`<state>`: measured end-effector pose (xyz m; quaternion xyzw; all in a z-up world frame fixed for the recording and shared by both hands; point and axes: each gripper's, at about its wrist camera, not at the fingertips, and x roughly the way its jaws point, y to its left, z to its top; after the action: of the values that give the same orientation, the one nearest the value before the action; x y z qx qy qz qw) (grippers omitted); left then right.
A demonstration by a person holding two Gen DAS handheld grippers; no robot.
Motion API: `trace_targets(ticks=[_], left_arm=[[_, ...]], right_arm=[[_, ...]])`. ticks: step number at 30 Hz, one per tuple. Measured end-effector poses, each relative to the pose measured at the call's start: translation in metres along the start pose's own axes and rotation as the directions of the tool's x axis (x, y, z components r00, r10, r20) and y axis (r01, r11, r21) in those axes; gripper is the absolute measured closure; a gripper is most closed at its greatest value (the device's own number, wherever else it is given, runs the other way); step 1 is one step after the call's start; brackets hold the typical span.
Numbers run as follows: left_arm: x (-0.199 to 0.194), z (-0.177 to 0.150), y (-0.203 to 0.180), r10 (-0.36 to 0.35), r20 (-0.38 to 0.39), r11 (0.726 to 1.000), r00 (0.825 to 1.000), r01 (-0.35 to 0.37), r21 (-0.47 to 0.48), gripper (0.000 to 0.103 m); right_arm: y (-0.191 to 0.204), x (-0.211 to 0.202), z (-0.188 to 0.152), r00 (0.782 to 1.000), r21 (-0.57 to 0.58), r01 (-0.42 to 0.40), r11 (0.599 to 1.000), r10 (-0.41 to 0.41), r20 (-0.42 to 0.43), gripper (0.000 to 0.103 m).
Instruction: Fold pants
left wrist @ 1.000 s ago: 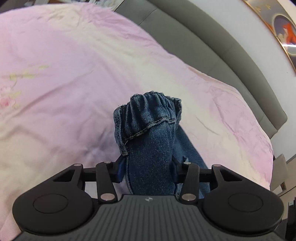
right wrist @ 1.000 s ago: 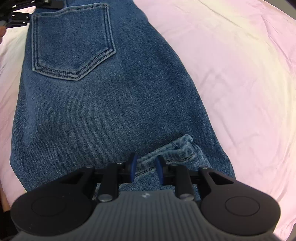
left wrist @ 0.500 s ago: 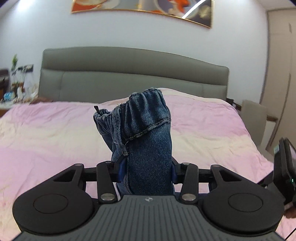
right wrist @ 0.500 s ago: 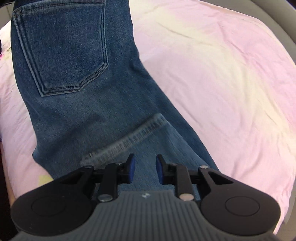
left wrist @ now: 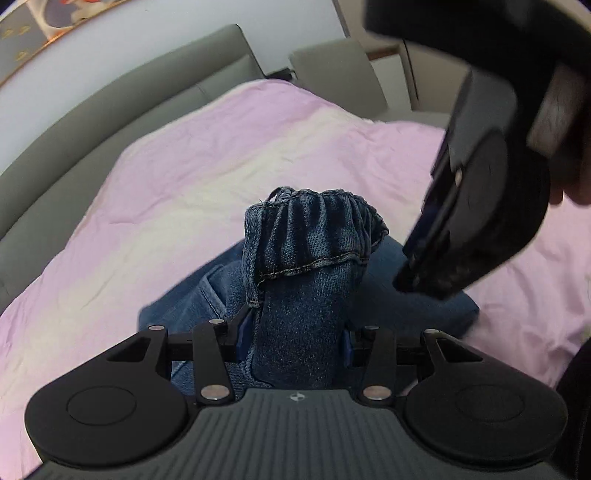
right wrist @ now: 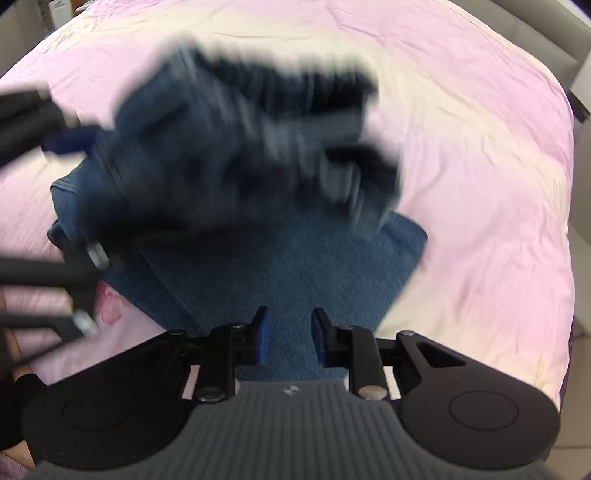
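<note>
The blue jeans lie partly folded on the pink bed sheet [right wrist: 461, 147]. My left gripper [left wrist: 295, 332] is shut on a gathered bunch of denim [left wrist: 310, 236] that stands up between its blue pads, above the flat part of the jeans [left wrist: 192, 302]. In the right wrist view this lifted bunch [right wrist: 240, 147] is a blur over the flat denim [right wrist: 295, 266], with the left gripper [right wrist: 85, 195] at the left edge. My right gripper [right wrist: 290, 332] hovers above the jeans, its pads a little apart with nothing between them. The left wrist view shows it [left wrist: 417, 258] close at the upper right.
A grey padded headboard [left wrist: 110, 99] runs along the far side of the bed, with a grey chair back [left wrist: 332, 70] beyond it. A framed picture [left wrist: 37, 22] hangs on the wall. A hand [left wrist: 569, 184] holds the right gripper. Wrinkled pink sheet [left wrist: 221, 147] surrounds the jeans.
My left gripper swung across the bed and rolled, carrying the denim bunch over the flat jeans. The right gripper rose away from the hem, and now appears in the left wrist view.
</note>
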<state>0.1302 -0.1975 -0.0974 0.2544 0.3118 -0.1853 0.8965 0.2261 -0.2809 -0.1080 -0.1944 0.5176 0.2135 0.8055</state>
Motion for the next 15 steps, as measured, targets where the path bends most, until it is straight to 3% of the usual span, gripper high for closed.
trace_targets(ticks=[2, 5, 11, 13, 15], left_arm=[[0.010, -0.007, -0.016, 0.011, -0.022, 0.999, 1.000, -0.010, 0.048, 0.052], [0.013, -0.010, -0.016, -0.029, -0.040, 0.999, 0.999, 0.030, 0.026, 0.049], [0.013, -0.008, 0.019, -0.201, -0.011, 0.967, 0.979, 0.197, -0.161, 0.038], [0.009, -0.010, 0.024, -0.237, -0.001, 0.953, 0.972, 0.232, -0.193, 0.036], [0.006, -0.012, 0.030, -0.266, 0.004, 0.944, 0.964, 0.261, -0.203, 0.034]], right_arm=[[-0.007, 0.000, -0.013, 1.000, 0.026, -0.006, 1.000, 0.006, -0.001, 0.083], [-0.012, 0.000, -0.030, 1.000, 0.057, -0.023, 0.998, 0.023, 0.003, 0.082], [-0.018, 0.001, -0.040, 0.999, 0.111, -0.046, 0.993, 0.043, 0.023, 0.081], [-0.019, -0.006, -0.039, 0.997, 0.137, -0.059, 0.989, 0.053, 0.047, 0.074], [-0.025, -0.019, -0.042, 0.996, 0.161, -0.069, 0.984, 0.059, 0.066, 0.074]])
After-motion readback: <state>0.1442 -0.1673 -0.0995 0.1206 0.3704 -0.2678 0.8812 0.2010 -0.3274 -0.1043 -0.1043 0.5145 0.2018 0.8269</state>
